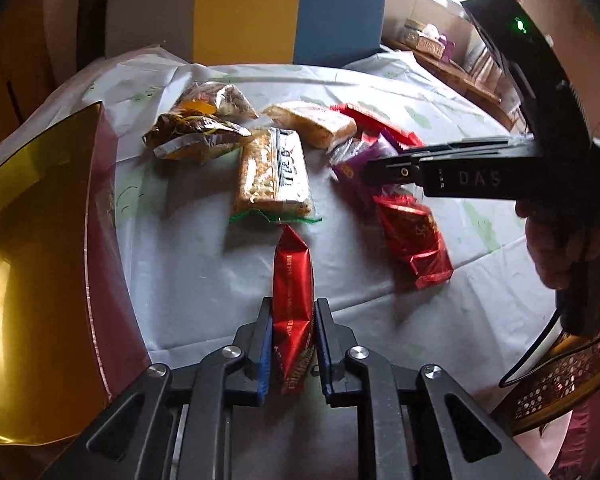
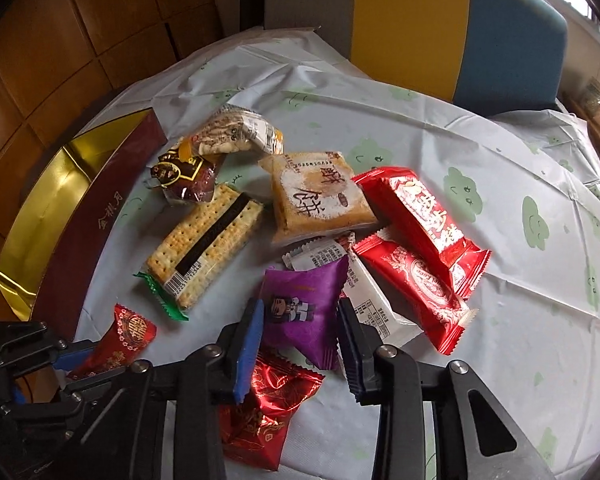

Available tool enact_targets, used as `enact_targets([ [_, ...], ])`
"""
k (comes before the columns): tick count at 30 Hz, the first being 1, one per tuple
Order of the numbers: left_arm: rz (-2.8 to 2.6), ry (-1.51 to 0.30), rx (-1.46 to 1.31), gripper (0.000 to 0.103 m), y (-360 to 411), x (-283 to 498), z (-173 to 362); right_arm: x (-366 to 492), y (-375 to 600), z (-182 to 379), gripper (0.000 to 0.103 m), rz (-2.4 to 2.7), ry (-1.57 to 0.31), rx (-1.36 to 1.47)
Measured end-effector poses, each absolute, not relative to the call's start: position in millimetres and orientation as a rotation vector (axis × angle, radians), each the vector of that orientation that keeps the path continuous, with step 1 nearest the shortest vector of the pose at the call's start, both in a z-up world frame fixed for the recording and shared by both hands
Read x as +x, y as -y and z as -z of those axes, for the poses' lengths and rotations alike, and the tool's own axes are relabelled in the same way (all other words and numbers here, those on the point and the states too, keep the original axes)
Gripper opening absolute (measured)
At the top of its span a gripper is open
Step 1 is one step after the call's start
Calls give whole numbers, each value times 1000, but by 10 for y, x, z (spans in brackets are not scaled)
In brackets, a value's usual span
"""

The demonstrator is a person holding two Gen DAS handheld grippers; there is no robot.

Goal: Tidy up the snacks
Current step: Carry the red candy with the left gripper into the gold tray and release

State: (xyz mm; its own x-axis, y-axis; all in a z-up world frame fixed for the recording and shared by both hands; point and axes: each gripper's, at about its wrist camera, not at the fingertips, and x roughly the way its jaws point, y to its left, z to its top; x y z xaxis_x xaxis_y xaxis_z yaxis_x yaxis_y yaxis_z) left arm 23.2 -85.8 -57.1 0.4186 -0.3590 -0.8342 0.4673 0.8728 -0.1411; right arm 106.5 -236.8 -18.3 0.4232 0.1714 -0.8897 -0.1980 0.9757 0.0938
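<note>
My left gripper point(image 1: 293, 312) is shut on a small red foil snack packet point(image 1: 293, 300), held edge-up above the table; it also shows in the right wrist view point(image 2: 116, 344). My right gripper point(image 2: 302, 316) is open, its fingers on either side of a purple snack packet point(image 2: 304, 312) in the snack pile. The gold-lined maroon box point(image 1: 40, 264) stands at the left, also in the right wrist view point(image 2: 100, 208). A cracker pack point(image 2: 204, 244), a square pastry pack point(image 2: 320, 200), red packets point(image 2: 420, 216) and a white packet point(image 2: 372, 308) lie around the purple one.
A red foil packet point(image 2: 264, 412) lies under my right gripper. Nut and brown snack bags point(image 1: 196, 128) lie at the pile's far side. The round table has a pale cloth point(image 2: 520, 320). A chair with yellow and blue back point(image 1: 248, 12) stands behind. A wicker chair point(image 1: 560, 380) is at right.
</note>
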Motion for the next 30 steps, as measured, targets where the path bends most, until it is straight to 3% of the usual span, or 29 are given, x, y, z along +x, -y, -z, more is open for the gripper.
enact_targets([
  [7, 550, -915, 26, 18, 649, 226, 140, 1053, 2369, 156, 37, -225, -1111, -16],
  [14, 328, -863, -126, 19, -116, 658, -225, 992, 2339, 70, 37, -240, -1081, -19],
  [21, 136, -922, -160, 19, -644, 1271, -38, 989, 2325, 74, 37, -248, -1079, -30],
  [27, 140, -956, -158, 19, -567, 1654, 157, 1009, 2332, 97, 37, -247, -1085, -29],
  [30, 148, -959, -163, 25, -474, 1784, 214, 1013, 2322, 109, 37, -245, -1084, -38],
])
